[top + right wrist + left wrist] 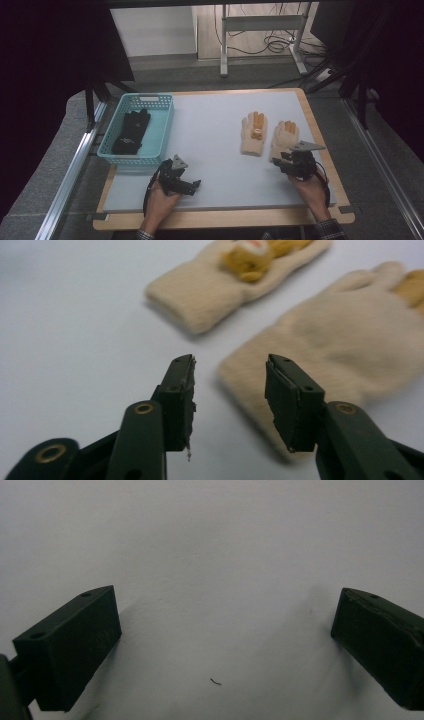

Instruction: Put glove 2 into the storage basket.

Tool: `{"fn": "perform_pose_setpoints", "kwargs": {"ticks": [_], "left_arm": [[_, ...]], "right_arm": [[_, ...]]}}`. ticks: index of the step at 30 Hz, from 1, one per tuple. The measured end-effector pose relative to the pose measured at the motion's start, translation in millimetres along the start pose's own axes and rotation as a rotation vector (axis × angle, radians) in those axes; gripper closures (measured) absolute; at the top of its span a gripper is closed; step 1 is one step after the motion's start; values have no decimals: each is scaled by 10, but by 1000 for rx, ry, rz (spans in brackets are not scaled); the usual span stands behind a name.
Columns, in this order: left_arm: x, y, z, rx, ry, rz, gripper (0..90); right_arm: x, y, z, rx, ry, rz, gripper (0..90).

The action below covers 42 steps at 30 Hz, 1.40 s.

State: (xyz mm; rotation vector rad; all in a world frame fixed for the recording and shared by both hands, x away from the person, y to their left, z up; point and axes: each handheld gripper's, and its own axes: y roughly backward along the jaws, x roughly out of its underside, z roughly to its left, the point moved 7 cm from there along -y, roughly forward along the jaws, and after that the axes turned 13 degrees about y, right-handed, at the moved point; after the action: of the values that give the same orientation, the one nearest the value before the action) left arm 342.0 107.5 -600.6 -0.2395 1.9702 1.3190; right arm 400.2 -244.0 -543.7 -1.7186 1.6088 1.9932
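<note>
Two cream knit gloves with orange fingertips lie on the white mat at the right. The left glove [254, 133] [235, 282] carries a small orange animal figure. My right gripper [286, 159] [230, 390] is open, its jaws hovering at the cuff of the right glove [284, 137] [340, 345] without holding it. My left gripper [192, 185] [225, 645] is open wide over bare mat near the front left. A pair of black gloves [131, 131] lies inside the teal basket [162, 131].
The teal basket stands at the mat's left edge, just behind my left hand. The white mat [215, 150] rests on a wooden board [225, 218]. Metal rails run along both sides of the table, and a desk frame with cables stands behind.
</note>
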Motion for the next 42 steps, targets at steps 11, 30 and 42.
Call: {"fn": "perform_pose_setpoints", "kwargs": {"ticks": [11,30,42], "left_arm": [[0,0,1,-2,1,-2,0],[1,2,1,-4,1,-2,1],[1,3,1,-5,1,-2,3]], "right_arm": [[-158,-140,-673,116,0,18,410],[-63,-562,-708,68,15,175,560],[-268,-302,-601,34,-9,71,594]]}}
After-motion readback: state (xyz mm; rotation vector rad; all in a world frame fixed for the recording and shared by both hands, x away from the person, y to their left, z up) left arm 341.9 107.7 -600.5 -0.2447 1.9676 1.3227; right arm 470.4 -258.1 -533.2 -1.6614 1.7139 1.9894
